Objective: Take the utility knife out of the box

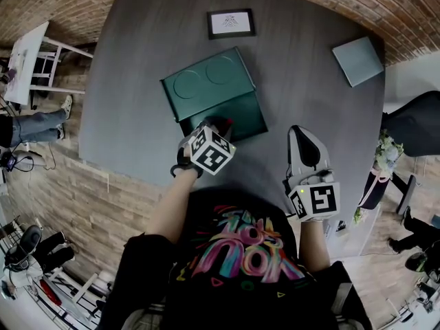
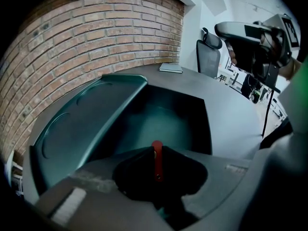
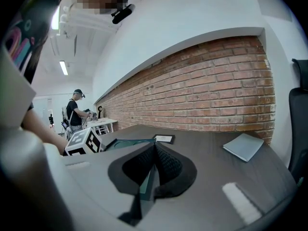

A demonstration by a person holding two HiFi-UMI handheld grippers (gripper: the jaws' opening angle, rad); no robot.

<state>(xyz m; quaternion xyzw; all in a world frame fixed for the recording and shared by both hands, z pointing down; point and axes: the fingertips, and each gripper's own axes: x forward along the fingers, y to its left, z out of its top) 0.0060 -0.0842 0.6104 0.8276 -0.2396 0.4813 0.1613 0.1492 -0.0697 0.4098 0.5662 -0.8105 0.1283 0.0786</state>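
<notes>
A dark green box (image 1: 249, 114) lies open on the round grey table (image 1: 137, 102), its lid (image 1: 206, 81) folded back to the far side. My left gripper (image 1: 220, 126) points steeply down into the box and is shut on the red utility knife (image 1: 226, 122). In the left gripper view the knife (image 2: 157, 160) shows as a thin red strip clamped between the black pads, above the box's inside (image 2: 168, 114). My right gripper (image 1: 301, 132) hovers right of the box over bare table. Its jaws are shut with nothing between them (image 3: 155, 147).
A framed card (image 1: 231, 23) lies at the table's far side and a grey-blue notebook (image 1: 357, 60) at the far right. A brick wall runs behind the table. A black office chair (image 1: 419, 122) stands right of it. A person (image 3: 76, 110) stands at a white table far off.
</notes>
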